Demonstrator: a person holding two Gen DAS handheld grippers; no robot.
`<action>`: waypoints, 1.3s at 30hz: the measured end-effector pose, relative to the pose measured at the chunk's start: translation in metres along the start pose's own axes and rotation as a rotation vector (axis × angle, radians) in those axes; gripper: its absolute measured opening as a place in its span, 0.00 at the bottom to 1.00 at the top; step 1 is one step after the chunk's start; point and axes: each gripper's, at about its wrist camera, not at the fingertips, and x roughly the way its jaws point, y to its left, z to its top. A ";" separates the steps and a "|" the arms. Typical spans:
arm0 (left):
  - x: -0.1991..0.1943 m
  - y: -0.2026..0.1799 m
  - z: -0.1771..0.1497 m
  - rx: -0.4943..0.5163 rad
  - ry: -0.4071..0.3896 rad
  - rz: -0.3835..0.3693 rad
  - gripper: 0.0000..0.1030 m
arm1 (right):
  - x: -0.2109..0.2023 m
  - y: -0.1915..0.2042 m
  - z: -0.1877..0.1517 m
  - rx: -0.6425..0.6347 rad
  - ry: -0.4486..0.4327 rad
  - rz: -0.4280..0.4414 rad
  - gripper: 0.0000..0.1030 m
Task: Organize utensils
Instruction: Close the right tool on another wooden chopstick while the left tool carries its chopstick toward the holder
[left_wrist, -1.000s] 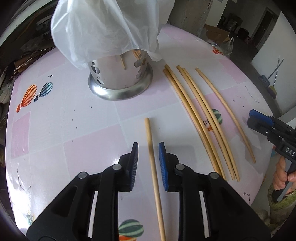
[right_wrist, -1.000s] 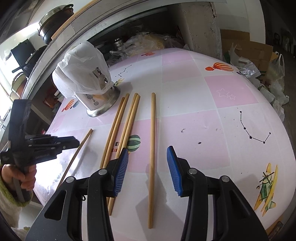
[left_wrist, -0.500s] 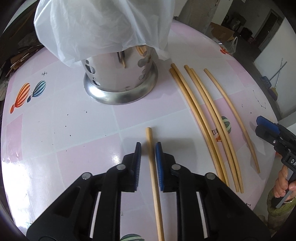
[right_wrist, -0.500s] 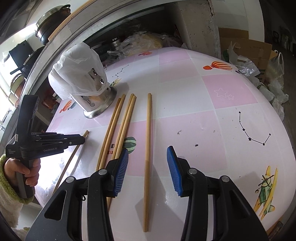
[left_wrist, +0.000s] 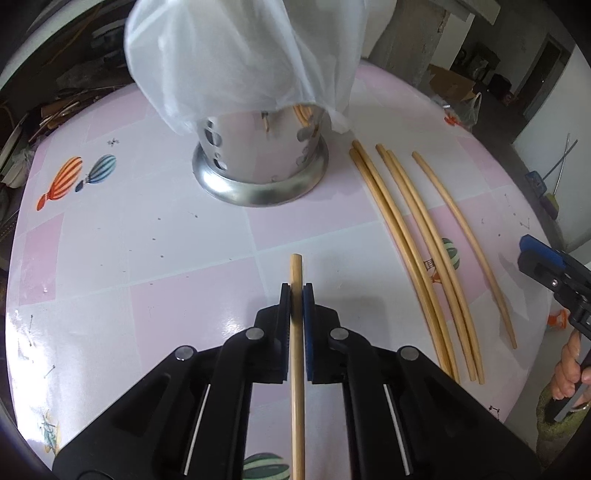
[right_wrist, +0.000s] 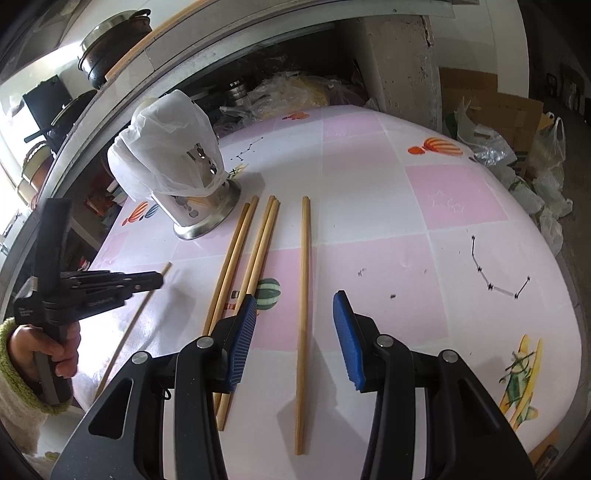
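Observation:
A single wooden chopstick (left_wrist: 296, 266) lies on the pink-and-white table (left_wrist: 129, 258). My left gripper (left_wrist: 296, 291) is closing tight on it near its far end, both pads pressing its sides; from the right wrist view the left gripper (right_wrist: 157, 280) points down at that chopstick (right_wrist: 129, 332). Ahead stands a perforated steel utensil holder (left_wrist: 258, 155) with a white plastic bag (left_wrist: 240, 55) draped over its top and sticks inside. My right gripper (right_wrist: 295, 299) hovers open over another lone chopstick (right_wrist: 303, 258), not touching it.
Several more chopsticks (left_wrist: 406, 229) lie side by side to the right of the holder. A person's hand in a green sleeve (right_wrist: 22, 362) holds the left gripper. Shelves with pots, bags and boxes surround the round table.
The left gripper's jaws have shut from wide apart onto the chopstick, and the holder looks nearer. The right gripper has stayed open over its chopstick.

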 end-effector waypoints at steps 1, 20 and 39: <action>-0.007 0.002 0.000 -0.006 -0.013 -0.003 0.05 | 0.001 0.000 0.004 -0.011 -0.003 0.001 0.41; -0.107 0.044 -0.018 -0.158 -0.243 -0.125 0.05 | 0.098 0.017 0.081 -0.210 0.207 -0.097 0.18; -0.109 0.054 -0.022 -0.182 -0.270 -0.167 0.05 | 0.123 0.036 0.088 -0.279 0.268 -0.211 0.07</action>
